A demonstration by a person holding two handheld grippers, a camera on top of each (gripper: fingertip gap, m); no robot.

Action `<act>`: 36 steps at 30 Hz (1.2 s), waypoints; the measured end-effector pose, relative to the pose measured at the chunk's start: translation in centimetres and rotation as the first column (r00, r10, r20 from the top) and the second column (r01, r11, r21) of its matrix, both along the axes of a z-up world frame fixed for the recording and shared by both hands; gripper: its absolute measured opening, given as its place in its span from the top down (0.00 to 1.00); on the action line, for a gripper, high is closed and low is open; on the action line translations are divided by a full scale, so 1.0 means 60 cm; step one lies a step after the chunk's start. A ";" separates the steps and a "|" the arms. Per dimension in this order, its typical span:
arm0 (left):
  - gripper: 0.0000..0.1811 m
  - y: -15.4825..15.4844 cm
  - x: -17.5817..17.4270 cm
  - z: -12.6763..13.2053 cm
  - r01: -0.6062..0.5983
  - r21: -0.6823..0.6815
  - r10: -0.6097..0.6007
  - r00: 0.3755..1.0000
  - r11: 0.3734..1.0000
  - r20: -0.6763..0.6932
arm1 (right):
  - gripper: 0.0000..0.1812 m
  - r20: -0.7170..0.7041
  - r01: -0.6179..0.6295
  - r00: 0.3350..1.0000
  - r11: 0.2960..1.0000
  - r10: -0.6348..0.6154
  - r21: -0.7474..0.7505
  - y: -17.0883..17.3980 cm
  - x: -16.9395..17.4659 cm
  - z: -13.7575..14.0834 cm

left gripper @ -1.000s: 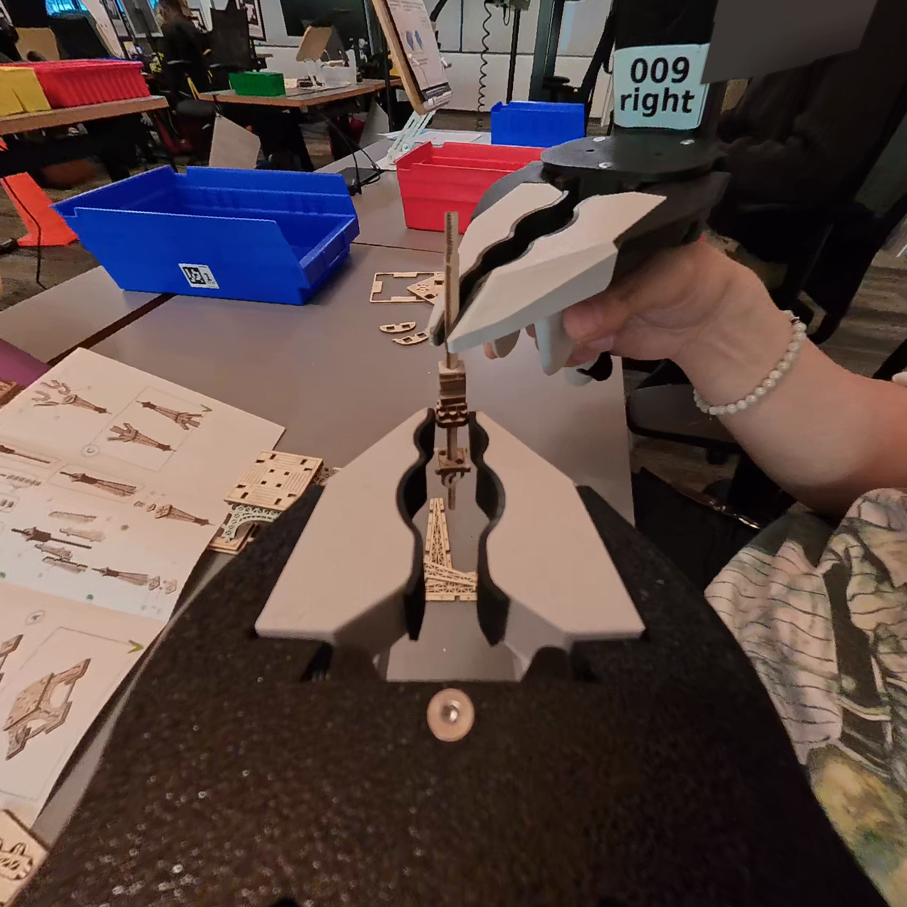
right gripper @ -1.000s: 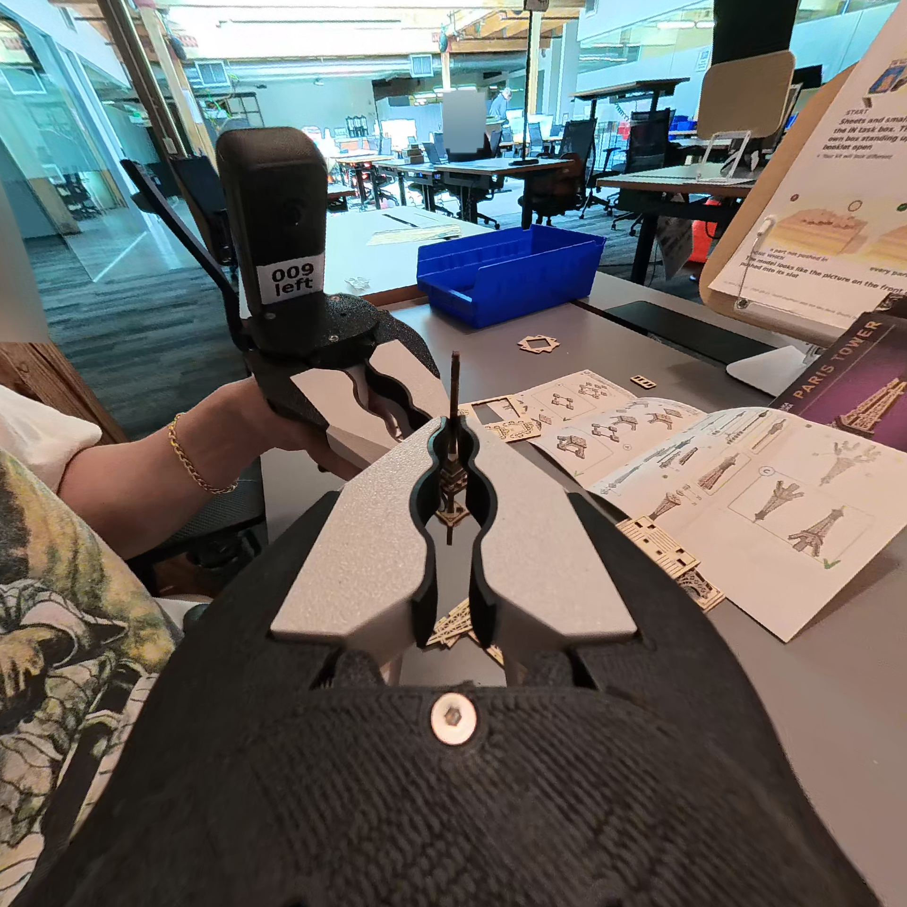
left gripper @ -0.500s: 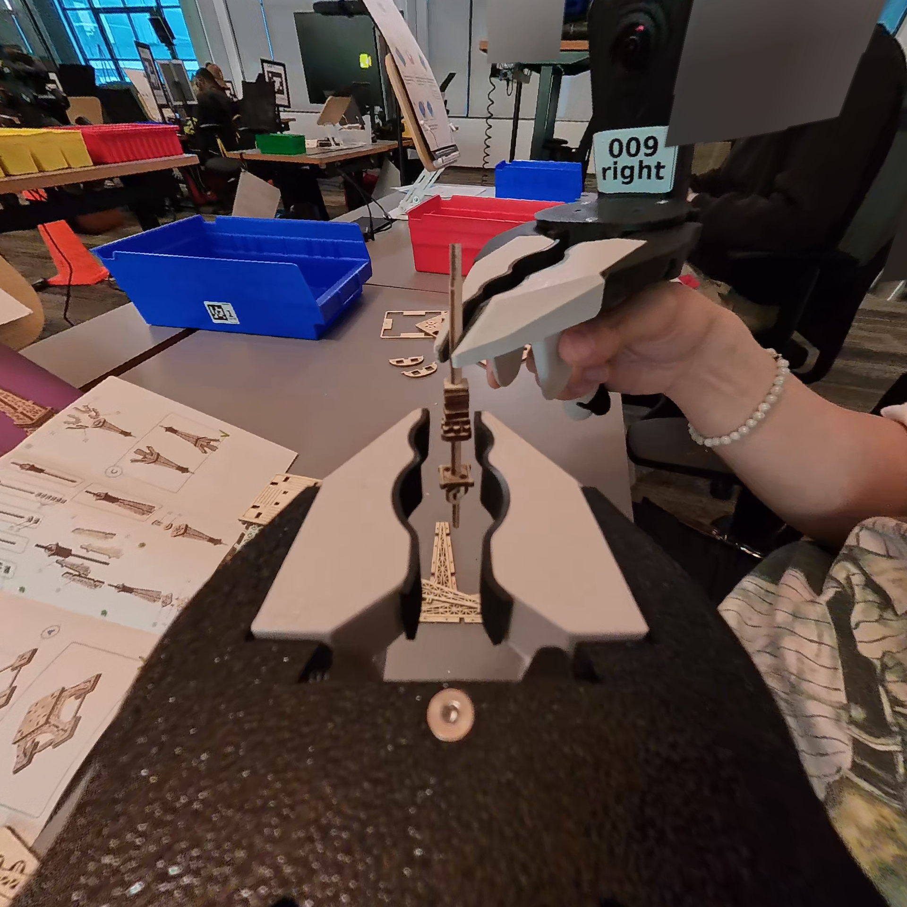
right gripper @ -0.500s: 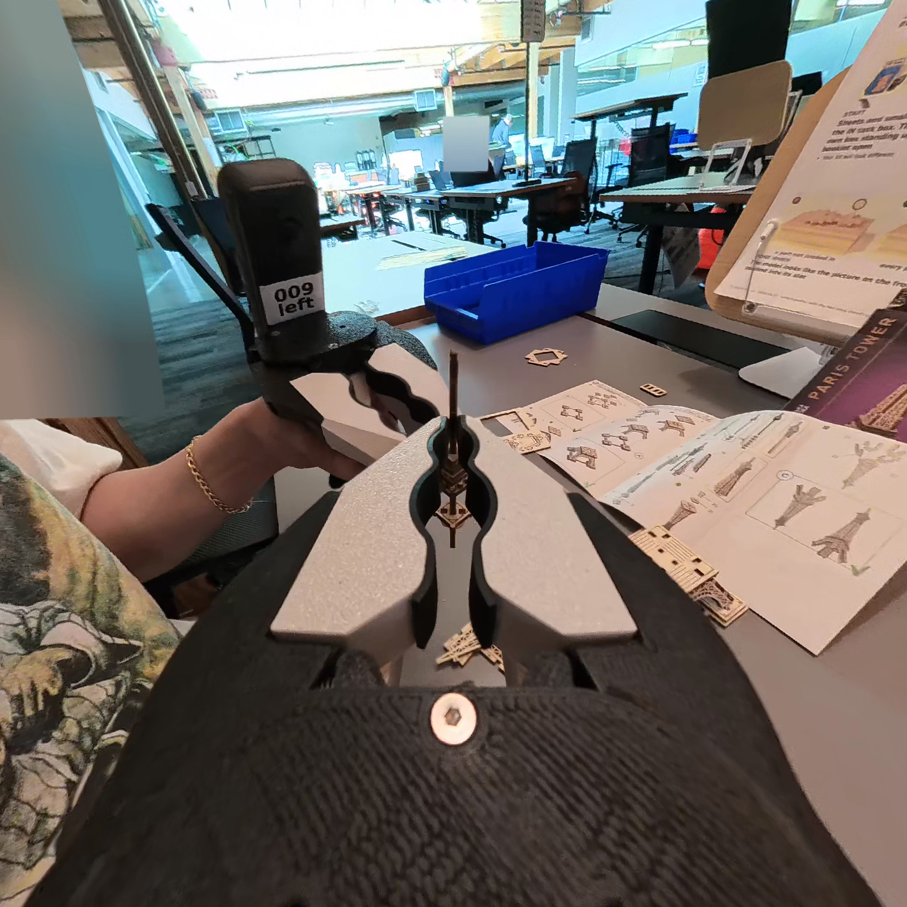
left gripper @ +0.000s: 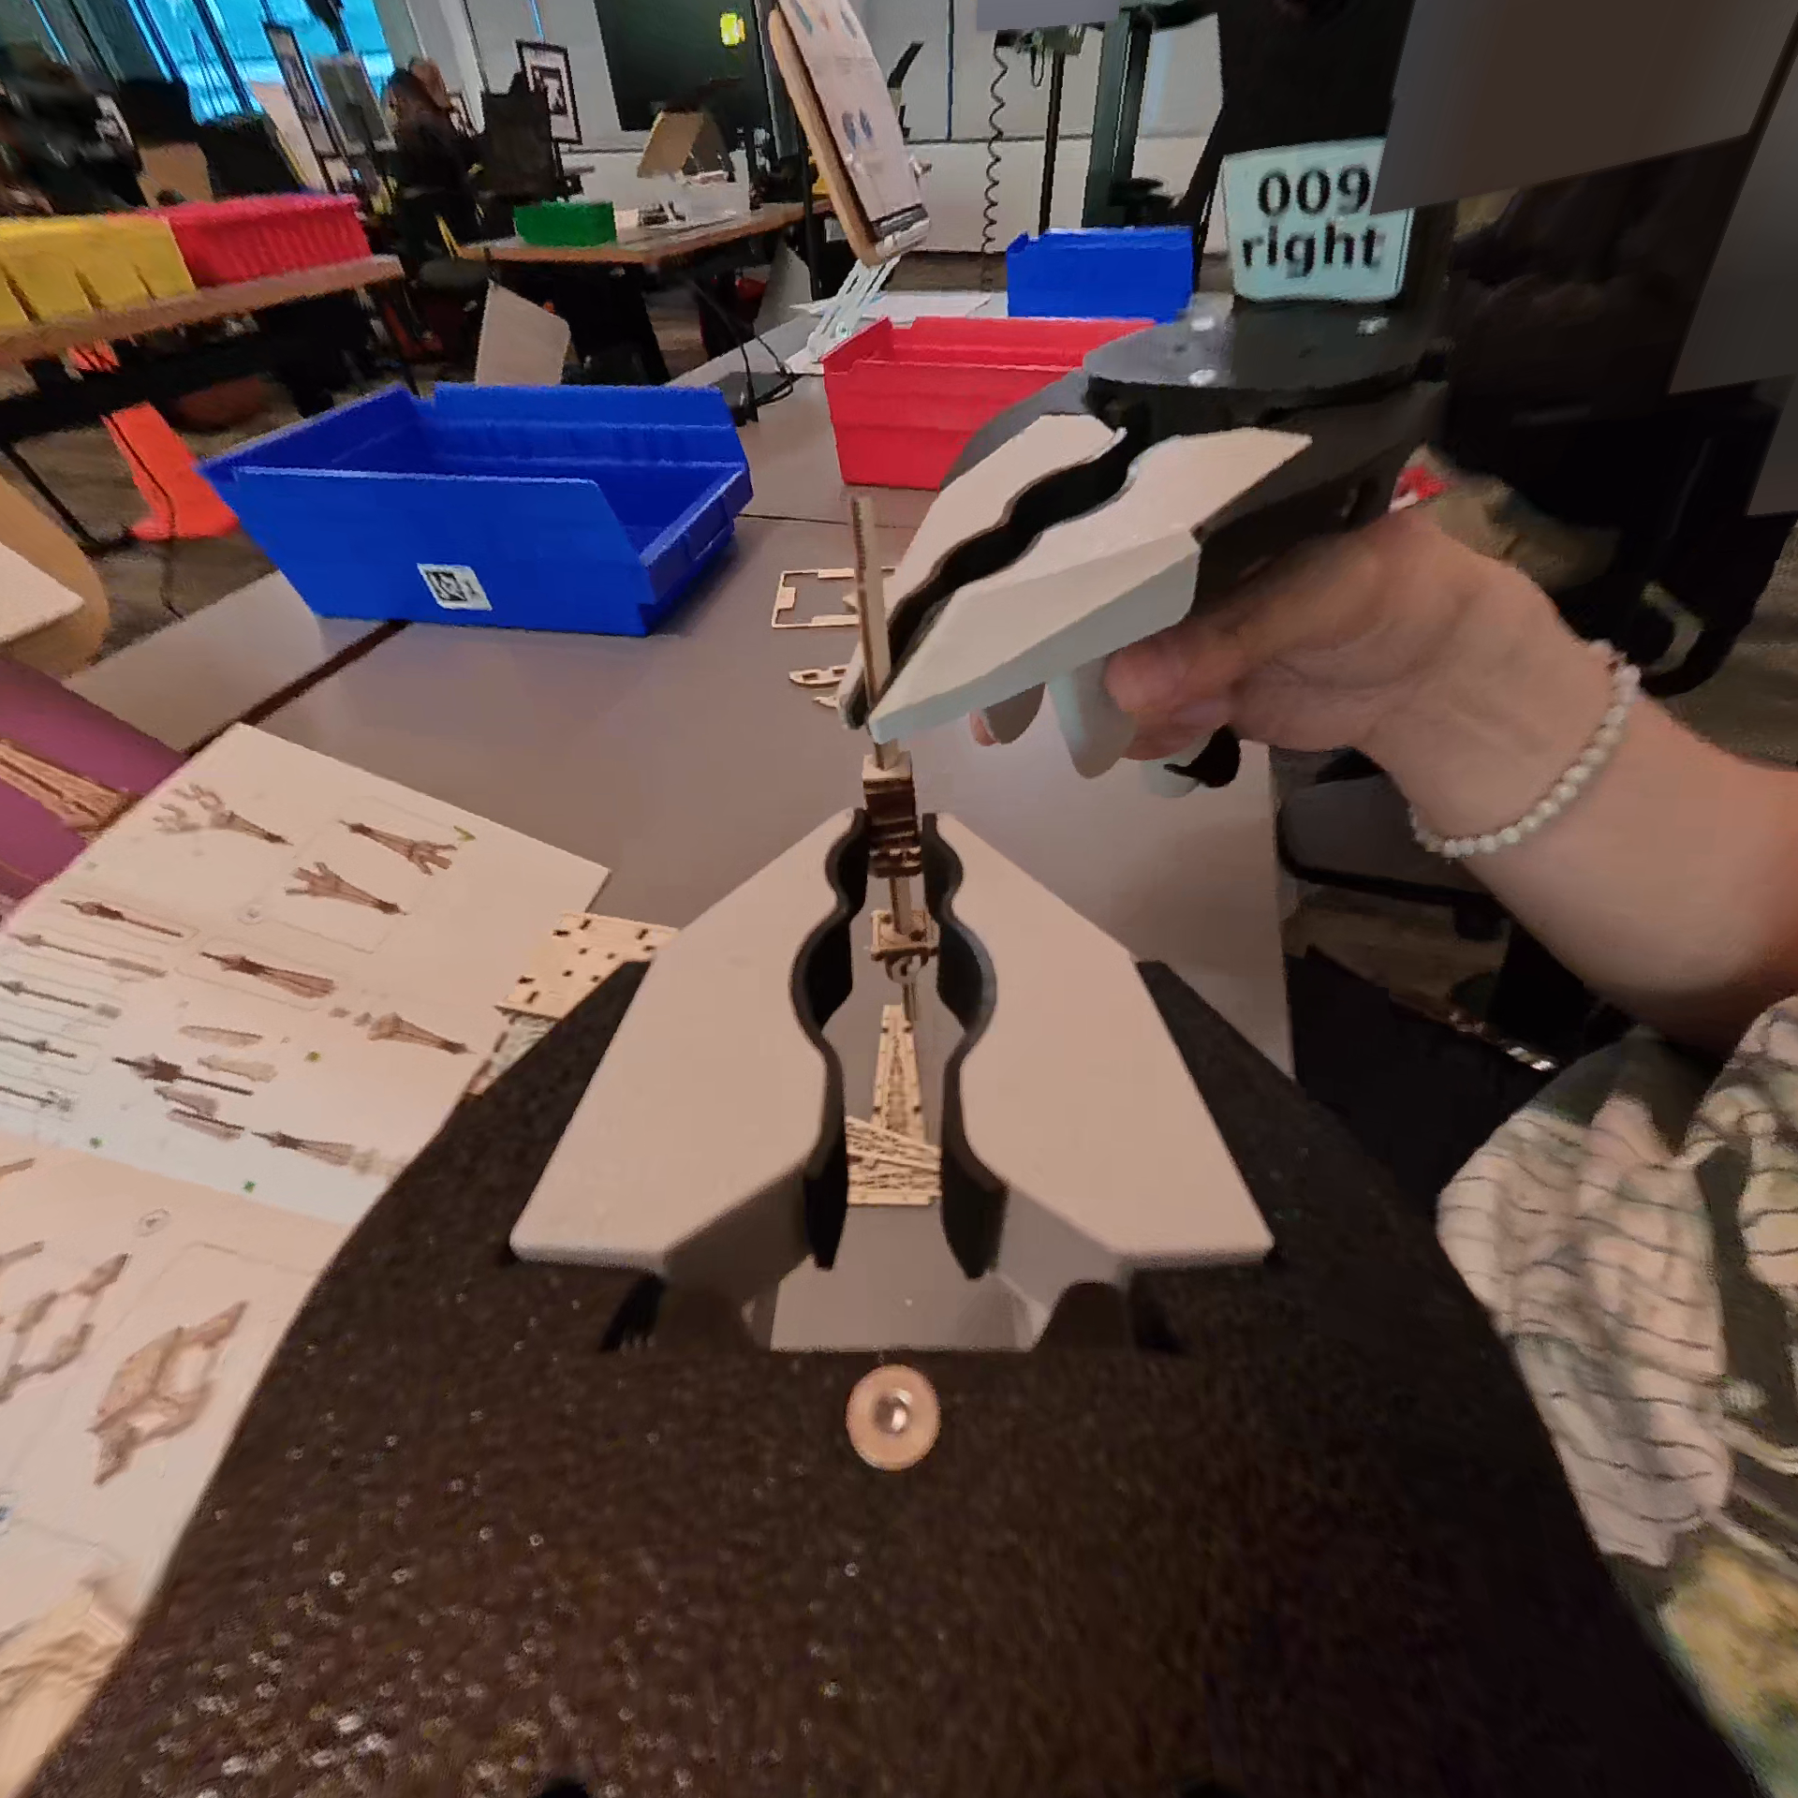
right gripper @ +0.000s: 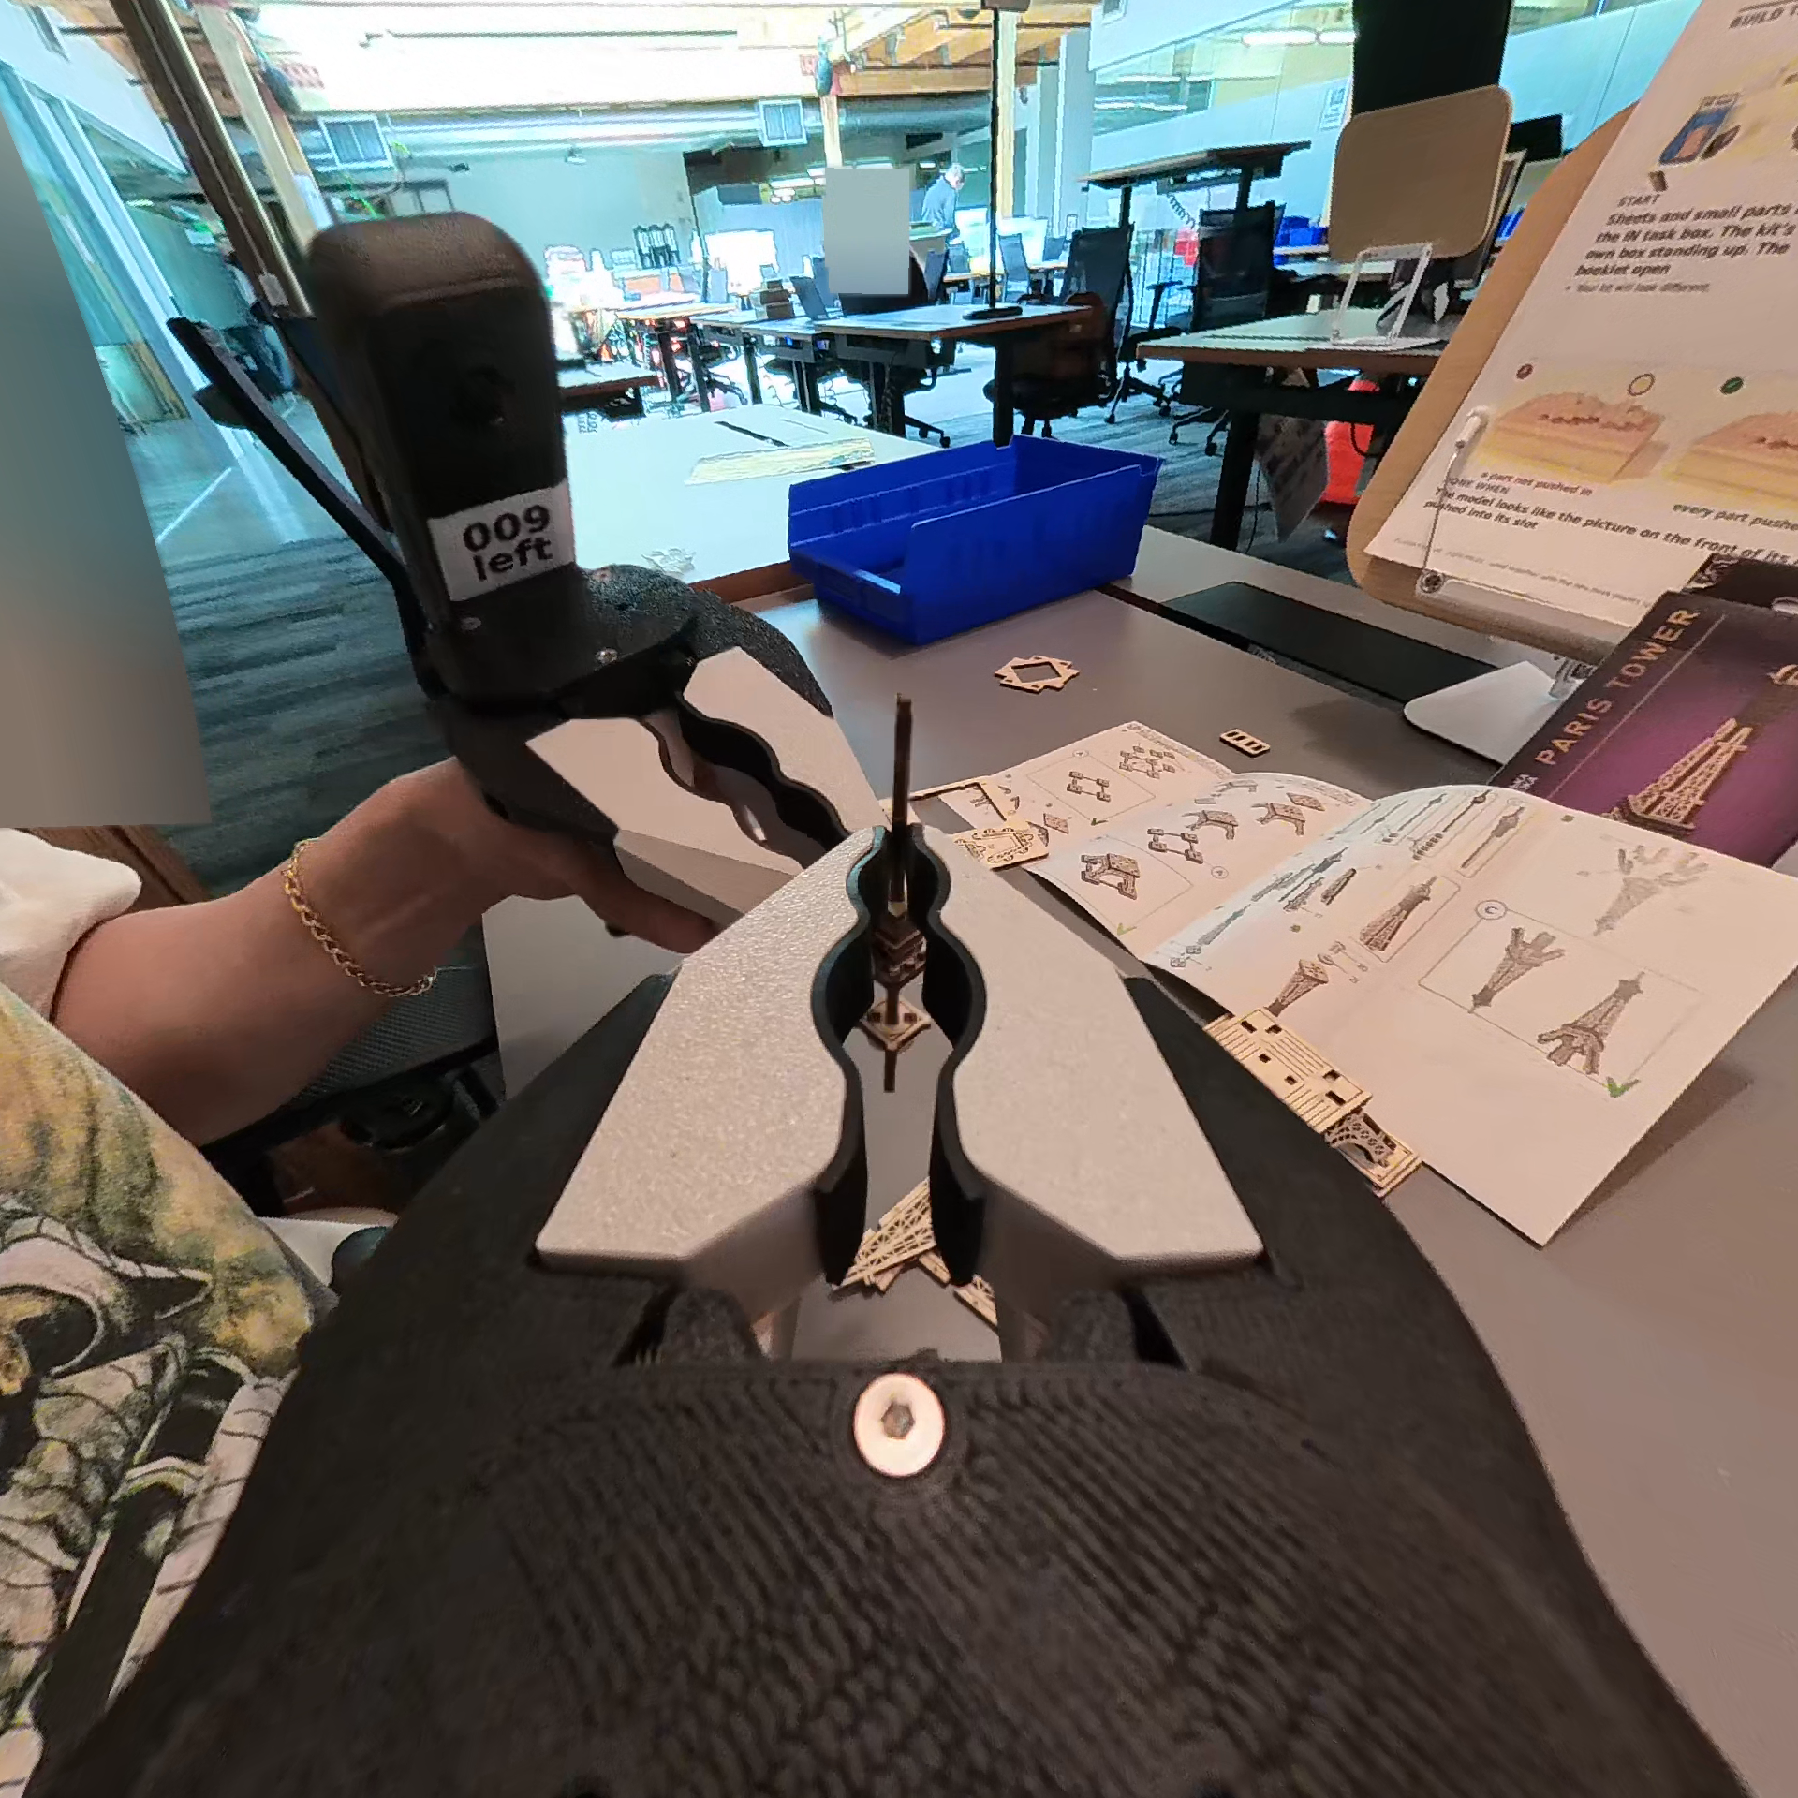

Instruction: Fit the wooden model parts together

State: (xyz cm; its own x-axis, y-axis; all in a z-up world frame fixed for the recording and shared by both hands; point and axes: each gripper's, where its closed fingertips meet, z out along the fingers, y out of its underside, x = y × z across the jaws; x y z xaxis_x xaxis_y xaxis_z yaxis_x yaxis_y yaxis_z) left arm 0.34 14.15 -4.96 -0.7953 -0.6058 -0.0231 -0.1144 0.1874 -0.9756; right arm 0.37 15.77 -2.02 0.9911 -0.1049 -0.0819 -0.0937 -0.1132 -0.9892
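A thin wooden spire (left gripper: 864,593) with stacked small blocks (left gripper: 890,827) and a tiny square platform (left gripper: 905,942) stands upright in the air over the grey table (left gripper: 584,739). My left gripper (left gripper: 890,829) is shut on the block part. My right gripper (left gripper: 861,702) comes in from the right and is shut on the rod just above. In the right wrist view my right gripper (right gripper: 900,845) pinches the rod (right gripper: 902,759), with the blocks (right gripper: 895,949) between its fingers. The left gripper's finger (right gripper: 759,720) shows at the left. A flat tower section (left gripper: 900,1119) lies on the table below.
An open instruction booklet (left gripper: 243,973) (right gripper: 1411,934) lies beside a wooden base piece (right gripper: 1294,1070). A blue bin (left gripper: 486,506) and a red bin (left gripper: 953,389) stand farther back. Loose wooden frames (left gripper: 812,598) (right gripper: 1036,673), a purple kit box (right gripper: 1673,720) and a card stand (right gripper: 1605,389) are also on the table.
Both grippers keep the same hold on the spire. The pair has shifted and tilted slightly over the table; their position relative to each other has hardly changed.
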 end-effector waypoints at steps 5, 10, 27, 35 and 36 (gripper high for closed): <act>0.93 -0.001 -0.003 -0.002 0.029 -0.029 -0.029 1.000 0.999 0.004 | 1.00 -0.030 -0.004 1.000 1.000 0.004 0.002 0.001 0.000 -0.002; 0.90 -0.001 -0.012 0.010 0.066 -0.080 -0.064 0.998 0.995 0.018 | 1.00 -0.067 -0.028 0.997 0.998 0.031 0.053 -0.002 -0.001 0.009; 0.87 -0.005 -0.017 0.008 0.105 -0.115 -0.104 0.995 0.988 0.008 | 1.00 -0.070 -0.075 0.994 0.992 0.083 0.105 -0.002 -0.015 0.027; 0.94 -0.009 -0.017 0.007 0.114 -0.133 -0.115 0.993 0.985 0.003 | 1.00 -0.066 -0.100 0.992 0.989 0.108 0.111 0.002 -0.023 0.027; 0.94 -0.009 -0.017 0.008 0.110 -0.131 -0.110 0.994 0.985 0.007 | 1.00 -0.062 -0.096 0.993 0.989 0.103 0.112 0.002 -0.022 0.027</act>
State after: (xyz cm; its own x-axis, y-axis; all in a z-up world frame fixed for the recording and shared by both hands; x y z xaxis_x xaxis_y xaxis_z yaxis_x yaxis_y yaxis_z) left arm -0.65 13.63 -4.51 -0.8574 -0.5121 0.0510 -0.1008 0.0699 -0.9924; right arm -0.97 15.92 -0.37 0.9879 0.0069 -0.1547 -0.1546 -0.0176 -0.9878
